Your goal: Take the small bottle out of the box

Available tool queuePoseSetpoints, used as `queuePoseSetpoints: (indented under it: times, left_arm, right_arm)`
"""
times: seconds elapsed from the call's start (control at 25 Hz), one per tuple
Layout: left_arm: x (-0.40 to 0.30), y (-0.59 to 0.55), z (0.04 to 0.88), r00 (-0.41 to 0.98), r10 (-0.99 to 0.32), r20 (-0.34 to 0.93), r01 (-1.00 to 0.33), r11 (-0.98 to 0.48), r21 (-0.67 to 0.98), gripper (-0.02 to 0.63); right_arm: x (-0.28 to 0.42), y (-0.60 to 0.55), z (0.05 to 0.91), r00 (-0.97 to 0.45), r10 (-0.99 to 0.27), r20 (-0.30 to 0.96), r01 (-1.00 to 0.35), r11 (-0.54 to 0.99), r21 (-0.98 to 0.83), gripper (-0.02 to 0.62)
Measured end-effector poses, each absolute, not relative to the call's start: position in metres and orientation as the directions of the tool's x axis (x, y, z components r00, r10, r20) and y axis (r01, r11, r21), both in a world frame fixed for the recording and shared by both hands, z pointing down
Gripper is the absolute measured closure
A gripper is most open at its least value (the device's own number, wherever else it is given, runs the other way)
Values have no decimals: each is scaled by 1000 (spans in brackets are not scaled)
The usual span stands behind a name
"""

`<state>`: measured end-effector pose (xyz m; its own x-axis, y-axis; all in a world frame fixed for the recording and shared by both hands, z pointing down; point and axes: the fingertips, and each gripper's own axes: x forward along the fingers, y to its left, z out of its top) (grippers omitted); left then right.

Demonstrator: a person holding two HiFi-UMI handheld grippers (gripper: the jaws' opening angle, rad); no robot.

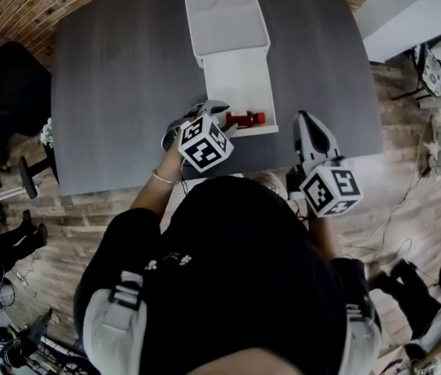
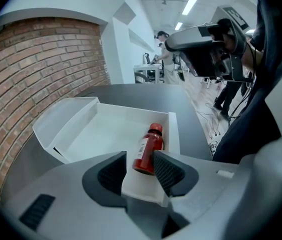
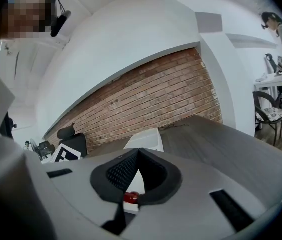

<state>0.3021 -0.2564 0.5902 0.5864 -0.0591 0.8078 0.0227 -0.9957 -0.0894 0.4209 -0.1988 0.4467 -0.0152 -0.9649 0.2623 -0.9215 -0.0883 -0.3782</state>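
Now | left tongs (image 2: 140, 168) spread wide, bottle (image 2: 148, 149) framed, ungripped | right tongs (image 3: 137, 159) shut, empty | risk: bottle could be knocked against box (image 2: 173, 134) wall if closed off-centre.

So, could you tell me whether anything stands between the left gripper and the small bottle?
Nothing visible does: the box is open, and the bottle lies right in front of the left gripper, whose jaws are apart.

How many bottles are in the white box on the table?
1. The small red bottle lies on its side in the open white box, at the end nearest the person, just ahead of the open left gripper. None looks hidden.
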Motion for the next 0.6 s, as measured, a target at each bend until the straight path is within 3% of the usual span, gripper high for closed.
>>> queuePoseSetpoints:
  times: [0.28, 0.48, 0.6]
  left_arm:
    - [304, -267, 591, 602, -95, 793, -24, -995, -101, 440]
    - [311, -276, 588, 616, -119, 779, -70, -993, -96, 442]
    - [309, -282, 588, 622, -140, 771, -109, -990, -91, 442]
  right_arm:
    - [380, -222, 467, -231, -886, 402, -971, 183, -156, 594]
    - [351, -240, 495, -379, -755, 536, -891, 454, 9, 592]
    - [332, -244, 522, -447, -627, 637, -785, 617, 56, 499]
